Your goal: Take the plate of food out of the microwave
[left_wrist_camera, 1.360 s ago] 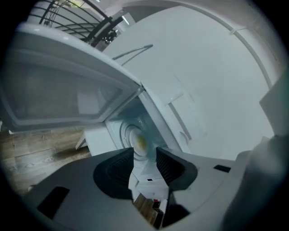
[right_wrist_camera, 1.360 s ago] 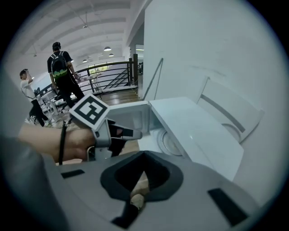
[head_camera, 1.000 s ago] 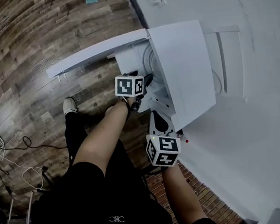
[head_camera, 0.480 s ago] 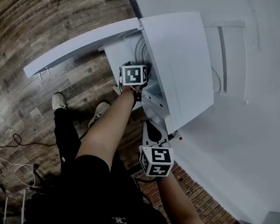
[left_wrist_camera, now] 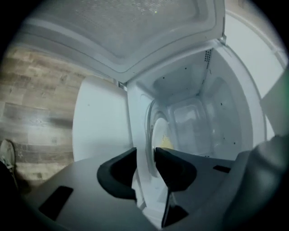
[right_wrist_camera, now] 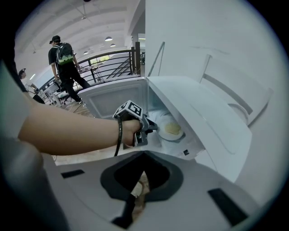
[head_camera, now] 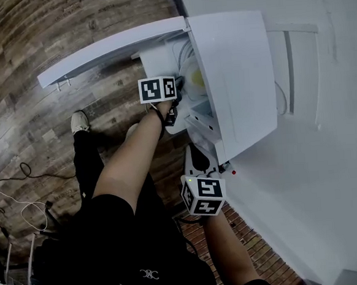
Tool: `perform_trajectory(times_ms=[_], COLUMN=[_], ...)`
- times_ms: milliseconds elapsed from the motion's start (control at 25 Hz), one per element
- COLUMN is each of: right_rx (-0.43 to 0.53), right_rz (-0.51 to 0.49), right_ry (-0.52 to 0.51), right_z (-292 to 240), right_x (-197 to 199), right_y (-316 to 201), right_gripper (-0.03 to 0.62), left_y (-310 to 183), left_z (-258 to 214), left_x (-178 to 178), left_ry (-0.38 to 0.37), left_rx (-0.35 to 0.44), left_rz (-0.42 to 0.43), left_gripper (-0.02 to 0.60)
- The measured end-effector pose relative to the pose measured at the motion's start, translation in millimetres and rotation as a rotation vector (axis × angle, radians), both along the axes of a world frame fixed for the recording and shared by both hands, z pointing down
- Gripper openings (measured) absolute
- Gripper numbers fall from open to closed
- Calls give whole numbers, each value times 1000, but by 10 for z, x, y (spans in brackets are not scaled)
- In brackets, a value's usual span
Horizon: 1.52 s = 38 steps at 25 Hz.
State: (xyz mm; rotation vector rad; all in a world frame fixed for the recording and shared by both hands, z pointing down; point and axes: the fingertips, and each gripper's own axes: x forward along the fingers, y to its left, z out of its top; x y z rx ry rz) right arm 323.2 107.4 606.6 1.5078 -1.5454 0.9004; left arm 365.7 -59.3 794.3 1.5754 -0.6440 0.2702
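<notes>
1. We see a white microwave [head_camera: 234,73] with a white door [head_camera: 109,49].
2. The plate [right_wrist_camera: 165,134] is white; its food [right_wrist_camera: 173,129] is pale yellow.
3. The floor [head_camera: 39,88] is brown wood-grain planking, with a reddish brick patch [head_camera: 261,255].
4. The left cube [head_camera: 157,89] and the right cube [head_camera: 204,195] bear black-and-white square markers.
5. We note black shorts [head_camera: 113,248] and black jaws on both tools.

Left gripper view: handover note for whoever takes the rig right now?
Left gripper: reached into the open microwave. Its jaws have just been closing and now appear clamped on the near rim of the plate of food.
Right gripper: shut, empty, outside the microwave by its front corner.
Done: door swung wide open, plate rim gripped.
Left: draw the plate out level. It sits at the cavity opening, not yet out.
</notes>
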Motion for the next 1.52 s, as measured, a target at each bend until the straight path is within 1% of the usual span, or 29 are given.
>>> perform_trajectory(times_ms=[160,200,280,440,560,680,880,1000,1080,1120,1160,1240,1360,1400,1480,1520], right_rx=[8,9,11,2,-9,-12,-6,-1,4,7,10,17,36,42,57,66], right_rz=[-3,-3,-3,1,1,3,-2,-6,-4,-1,3,14,34,40,44,42], right_ry=[4,6,8,8,9,6,4,2,2,1,1,-4,-14,-18,-24,-24], right_z=[-9,-15,-22,3,20,29,39,46,43,33,19,-14,-80,-110,-186,-234], right_x=[-25,-29,-43,-50,-31,-31,-32,-43,-37,-31,-27,-32,-71,-94,-139,-151], right_y=[-50,-51,-41,32,88,108,81,48,19,7,-3,-34,-116,-146,-216,-263], right_gripper=[6,6,5,6,6,5,6,6,6,6,6,6,6,5,6,6], left_y=[49,55,58,112,152,168,188,163,140,138,145,178,255,290,365,403], left_z=[-95,-109,-113,-110,-158,-247,-321,-451,-570,-620,-654,-701,-830,-859,-900,-957], left_x=[12,22,21,6,-22,-88,-222,-300,-342,-365,-397,-486,-658,-746,-960,-1059], left_ry=[156,184,229,313,425,524,621,700,749,759,753,725,726,713,665,662], left_rx=[-42,-53,-72,-98,-118,-107,-89,-57,-53,-52,-45,-37,-75,-80,-74,-91], left_rz=[-30,-43,-71,-96,-136,-163,-201,-214,-222,-222,-216,-196,-186,-180,-170,-182], left_gripper=[32,21,18,14,11,9,9,9,9,9,9,9,9,9,9,9])
